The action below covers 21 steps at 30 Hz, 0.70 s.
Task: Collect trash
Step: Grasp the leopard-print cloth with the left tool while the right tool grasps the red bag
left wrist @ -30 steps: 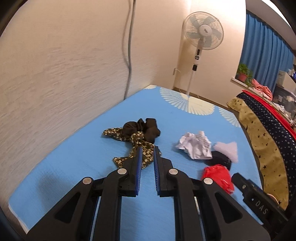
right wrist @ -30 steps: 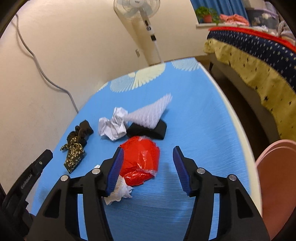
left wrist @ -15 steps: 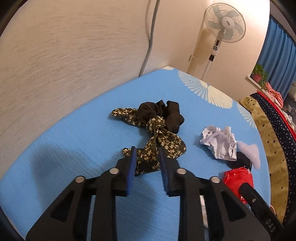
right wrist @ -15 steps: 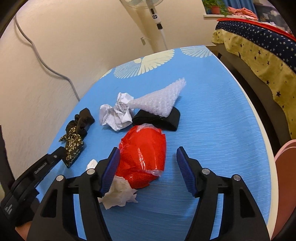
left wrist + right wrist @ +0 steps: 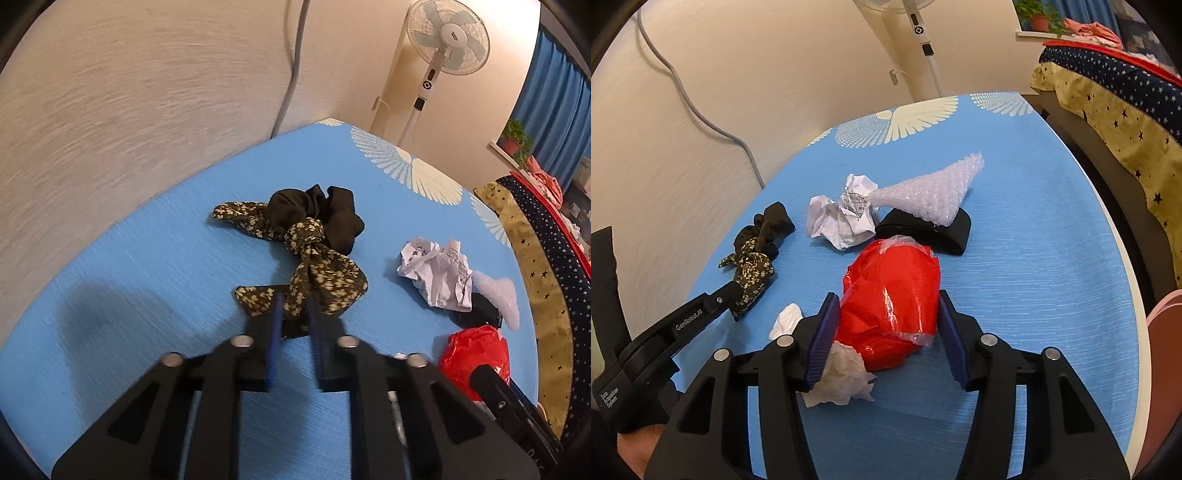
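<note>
Blue-clothed counter point(image 5: 1015, 258) is carrying scattered trash: the right claw point(image 5: 886, 332) is closing around the red wrapper ball point(image 5: 892, 306), which is lying lengthwise straight ahead between its jaws, while the left claw point(image 5: 293, 314) is pinching the floral scrunchie's tail point(image 5: 295, 295).

Glossy red plastic wrap point(image 5: 892, 306), crumpled matt paper point(image 5: 842, 218), seemingly soft floral cloth point(image 5: 317, 269).

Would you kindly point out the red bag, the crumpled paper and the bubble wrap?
red bag point(image 5: 892, 306), right wrist view, middle of its bulge.
crumpled paper point(image 5: 842, 218), right wrist view, centre of the wad.
bubble wrap point(image 5: 934, 192), right wrist view, middle of the sheet.
</note>
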### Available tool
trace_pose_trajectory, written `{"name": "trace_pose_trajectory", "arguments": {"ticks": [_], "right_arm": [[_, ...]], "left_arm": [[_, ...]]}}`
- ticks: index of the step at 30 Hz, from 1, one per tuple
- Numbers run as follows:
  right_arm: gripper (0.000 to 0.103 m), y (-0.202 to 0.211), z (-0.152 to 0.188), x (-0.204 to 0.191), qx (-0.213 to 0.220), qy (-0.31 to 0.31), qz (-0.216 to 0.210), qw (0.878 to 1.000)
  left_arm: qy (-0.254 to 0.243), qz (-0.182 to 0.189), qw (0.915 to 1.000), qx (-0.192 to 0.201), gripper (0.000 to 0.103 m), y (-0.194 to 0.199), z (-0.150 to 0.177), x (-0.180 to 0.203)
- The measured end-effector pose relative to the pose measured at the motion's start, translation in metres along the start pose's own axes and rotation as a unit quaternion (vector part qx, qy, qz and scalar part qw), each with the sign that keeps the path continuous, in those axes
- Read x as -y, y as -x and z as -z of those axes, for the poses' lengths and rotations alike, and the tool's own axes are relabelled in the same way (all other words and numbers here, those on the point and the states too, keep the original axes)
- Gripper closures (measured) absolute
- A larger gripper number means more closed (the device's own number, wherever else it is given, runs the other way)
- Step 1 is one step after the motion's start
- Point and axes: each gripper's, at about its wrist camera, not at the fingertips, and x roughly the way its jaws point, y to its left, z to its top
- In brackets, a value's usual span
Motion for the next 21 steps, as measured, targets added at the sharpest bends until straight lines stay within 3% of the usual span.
{"name": "trace_pose_trajectory", "arguments": {"ticks": [11,21], "right_arm": [[0.053,0.026,-0.009,-0.001,0.042,0.016,0.019,0.999],[0.053,0.084,-0.018,-0.002,0.093,0.023,0.041,0.995]], "left_arm": [[-0.031,0.006,0.9992,0.025,0.101,0.017,-0.005,0.016],[-0.069,0.032,0.9947,0.069,0.101,0.062,-0.010,0.034]]}}
